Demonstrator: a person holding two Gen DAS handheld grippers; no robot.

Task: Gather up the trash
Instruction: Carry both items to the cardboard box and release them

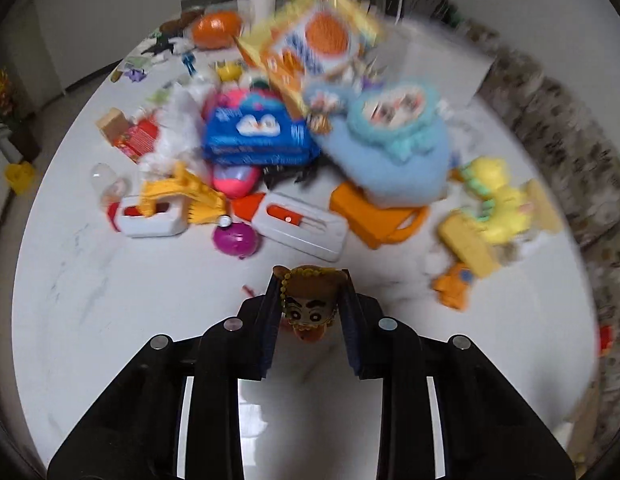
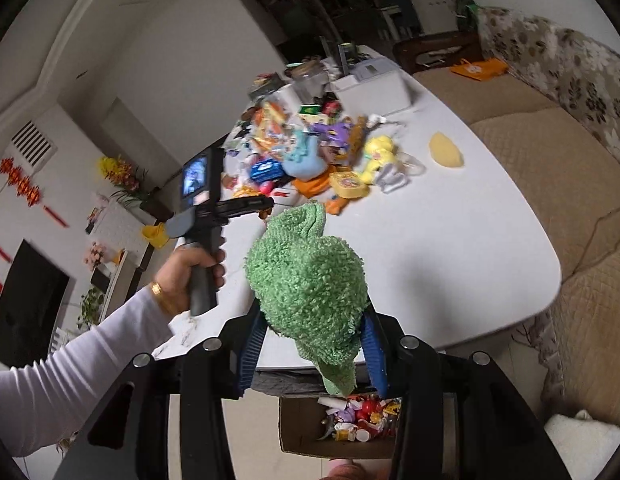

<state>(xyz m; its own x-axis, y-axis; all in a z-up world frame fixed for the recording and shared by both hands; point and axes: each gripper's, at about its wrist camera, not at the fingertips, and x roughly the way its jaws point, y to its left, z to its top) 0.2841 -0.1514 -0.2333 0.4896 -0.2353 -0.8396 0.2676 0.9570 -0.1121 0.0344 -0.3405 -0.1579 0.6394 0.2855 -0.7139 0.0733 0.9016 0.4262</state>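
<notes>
White marble-patterned table (image 2: 450,216) in a living room. Beige quilted sofa (image 2: 550,152) with a floral cover along its back beside the table; white walls (image 2: 149,60); dark television (image 2: 25,308) at left; red hanging decorations (image 2: 21,184); yellow flowers (image 2: 115,168); pale tiled floor (image 2: 249,432).

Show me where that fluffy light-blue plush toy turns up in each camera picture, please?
Left wrist view: the light-blue plush toy sits right of centre in the upper half, atop the pile, above an orange piece.
Right wrist view: the same toy is small, in the far pile, above the centre.
Shared landmark: the blue packet lies just left of it in both views.
</notes>
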